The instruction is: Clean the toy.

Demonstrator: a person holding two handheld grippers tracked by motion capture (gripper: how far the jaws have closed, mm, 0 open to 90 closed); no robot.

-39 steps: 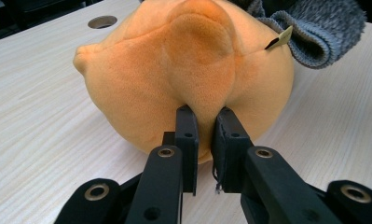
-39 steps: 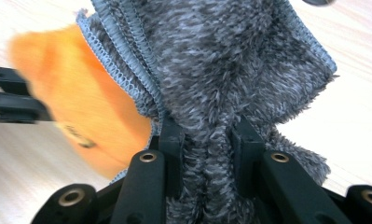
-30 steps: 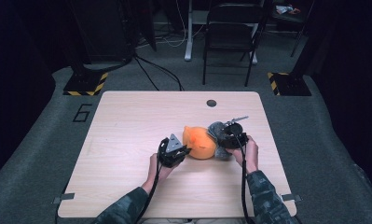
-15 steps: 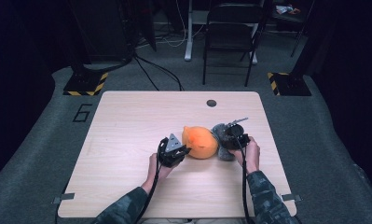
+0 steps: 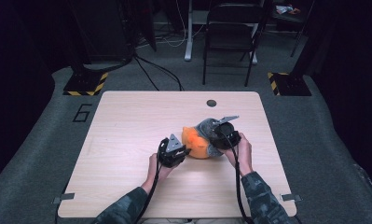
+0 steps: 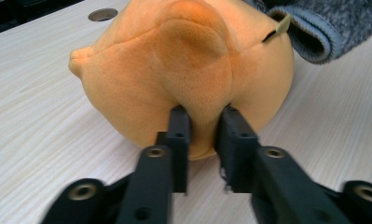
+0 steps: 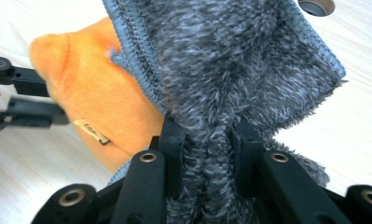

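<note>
An orange plush toy (image 5: pixel 194 143) lies on the table (image 5: pixel 127 130) between my two grippers. My left gripper (image 5: pixel 185 150) reaches it from the left, and in the left gripper view its jaws (image 6: pixel 204 122) pinch a bulging fold of the orange plush toy (image 6: pixel 183 70). Those jaws have just been opening a little, with the fold still squeezed between them. My right gripper (image 7: pixel 206 135) is shut on a grey fuzzy cloth (image 7: pixel 230 60), which drapes over the toy's right side (image 7: pixel 95 102). From above, the grey cloth (image 5: pixel 206 128) sits just left of the right gripper (image 5: pixel 212 139).
A round cable hole (image 5: pixel 211 102) lies in the table's far half. A folding chair (image 5: pixel 232 42) and two stands with yellow-black striped bases (image 5: pixel 86 84) stand on the floor beyond the table. Bare wood stretches to the left of my hands.
My right gripper has lifted and shifted slightly left with the grey cloth, which now lies further over the orange toy. The left hand has stayed put.
</note>
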